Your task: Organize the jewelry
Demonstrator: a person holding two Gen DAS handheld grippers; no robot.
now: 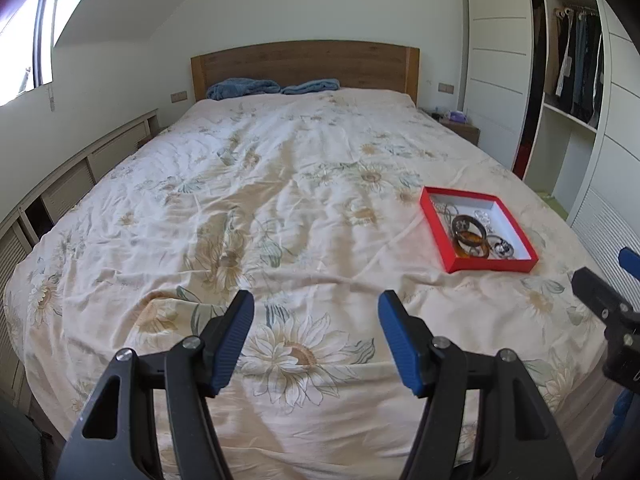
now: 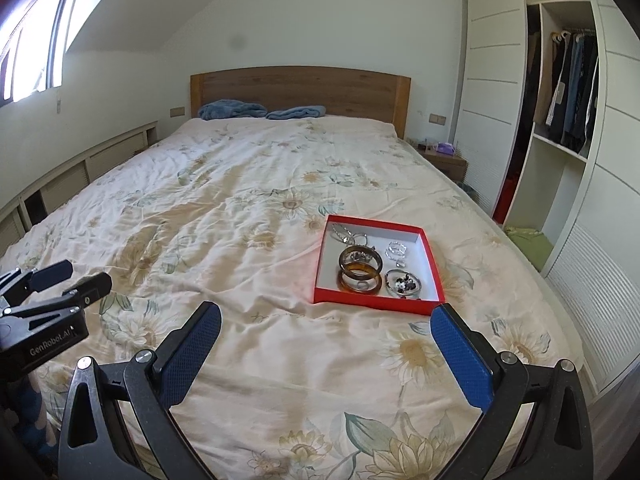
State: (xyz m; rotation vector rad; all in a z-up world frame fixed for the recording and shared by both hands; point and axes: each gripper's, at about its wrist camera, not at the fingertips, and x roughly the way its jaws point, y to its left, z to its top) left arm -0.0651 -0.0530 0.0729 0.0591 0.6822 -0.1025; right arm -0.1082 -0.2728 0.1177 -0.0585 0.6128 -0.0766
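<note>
A red shallow box (image 1: 492,267) (image 2: 376,304) with a white inside lies on the bed's right half. In it are amber and dark bangles (image 2: 359,270) (image 1: 470,240), silver bracelets (image 2: 403,282), a clear bead bracelet (image 2: 395,251) and a chain (image 2: 345,233). My left gripper (image 1: 316,320) is open and empty above the bedspread, left of the box; it also shows at the left of the right wrist view (image 2: 72,276). My right gripper (image 2: 326,330) is open and empty just in front of the box.
The bed (image 1: 280,200) has a floral spread, a wooden headboard (image 1: 304,62) and blue towels (image 1: 244,88) at the head. An open wardrobe with hanging clothes (image 2: 568,88) stands on the right, a nightstand (image 2: 444,158) beside the bed, low cabinets (image 1: 60,196) on the left.
</note>
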